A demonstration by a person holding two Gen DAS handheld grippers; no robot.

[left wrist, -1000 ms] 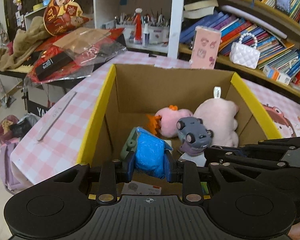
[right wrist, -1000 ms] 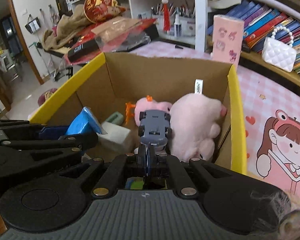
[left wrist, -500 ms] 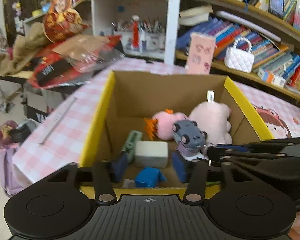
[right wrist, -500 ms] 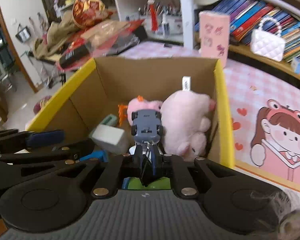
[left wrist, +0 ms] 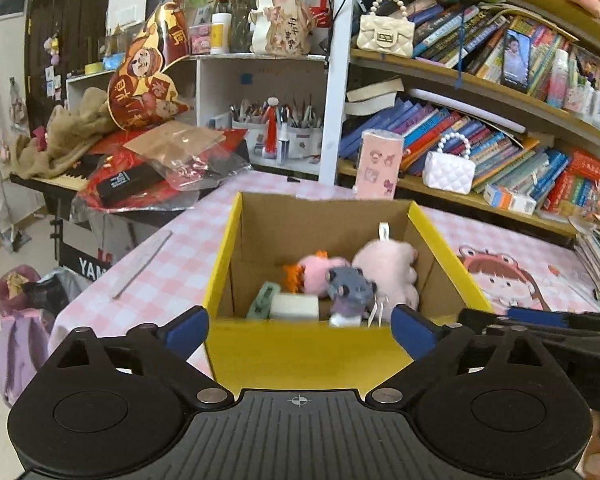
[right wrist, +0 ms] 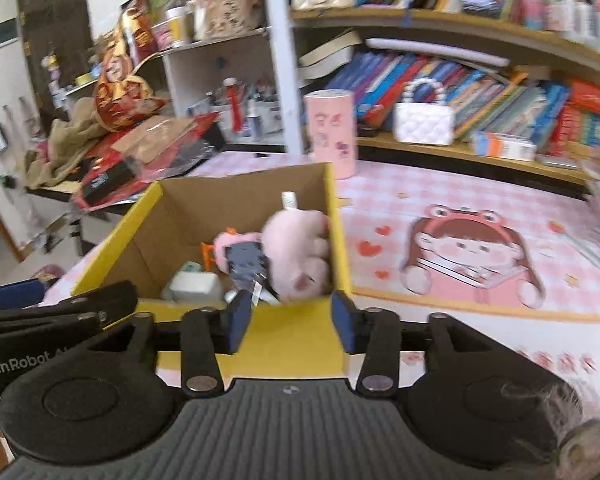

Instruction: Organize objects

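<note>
A yellow-edged cardboard box (left wrist: 308, 352) stands on the pink checked table and also shows in the right wrist view (right wrist: 300, 344). Inside lie a large pink plush (left wrist: 392, 272), a small pink plush (left wrist: 314, 274), a grey toy car (left wrist: 350, 286), a white block (left wrist: 294, 307) and a green item (left wrist: 262, 300). The car (right wrist: 246, 258) and large plush (right wrist: 296, 248) show in the right wrist view too. My left gripper (left wrist: 300, 328) is open and empty, just in front of the box. My right gripper (right wrist: 292, 320) is open and empty at the box's near right corner.
A pink cylinder tin (left wrist: 380, 164) and a white quilted purse (left wrist: 448, 170) stand behind the box by the bookshelves. A ruler (left wrist: 144, 258) lies on the table at left. A cluttered side desk (left wrist: 140, 172) stands at far left. A cartoon girl print (right wrist: 468, 248) covers the table at right.
Both grippers have opened and pulled back and up from the box. The blue packet left my left gripper and dropped into the box; the grey car left my right gripper and lies inside.
</note>
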